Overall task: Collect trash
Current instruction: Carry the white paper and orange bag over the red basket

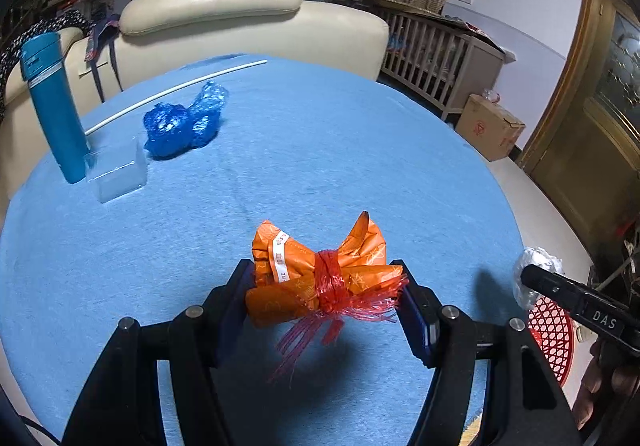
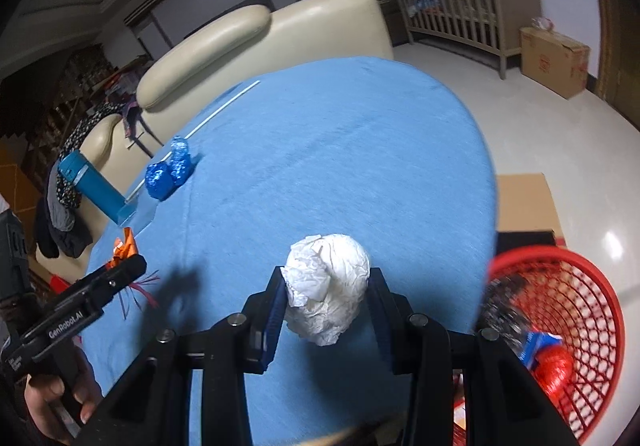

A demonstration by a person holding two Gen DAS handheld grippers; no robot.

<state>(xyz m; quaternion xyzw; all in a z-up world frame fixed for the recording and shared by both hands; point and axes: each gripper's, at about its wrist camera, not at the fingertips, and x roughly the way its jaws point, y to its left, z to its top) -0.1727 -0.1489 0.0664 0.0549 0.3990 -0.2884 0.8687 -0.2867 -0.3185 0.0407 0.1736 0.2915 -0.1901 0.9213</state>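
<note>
The left tongs (image 1: pixel 324 294) pinch an orange wrapper bundle (image 1: pixel 316 270) tied round its middle with red plastic string, both pads pressed against its ends. The bundle hangs above the blue-covered desk (image 1: pixel 320 150), casting a shadow on the cloth beneath it; loose red strands dangle from the knot.

The right tongs (image 2: pixel 326 294) are pressed together on a crumpled white paper ball (image 2: pixel 330 282), which fills the gap between the pads and bulges above and below them. It is held over the near right part of the desk, close to the edge. Just past that edge, on the floor, stands a red mesh basket (image 2: pixel 588 310); inside it lie a red wad (image 2: pixel 554 370) and a blue-and-white scrap (image 2: pixel 536 346), with something blurred at its near rim that I cannot make out.

Far across the desk on the left, a crumpled blue plastic bag (image 1: pixel 184 122) lies beside a thin white stick (image 1: pixel 176 88). Near them stands a teal bottle (image 1: pixel 54 106), tilted in the fisheye view, with a clear plastic box (image 1: pixel 118 174) touching its base.

A cream leather sofa (image 1: pixel 248 26) sits behind the desk, a wooden crib (image 1: pixel 436 54) and a cardboard box (image 1: pixel 490 126) to the right. A person's hand (image 2: pixel 60 402) grips the left handle.
</note>
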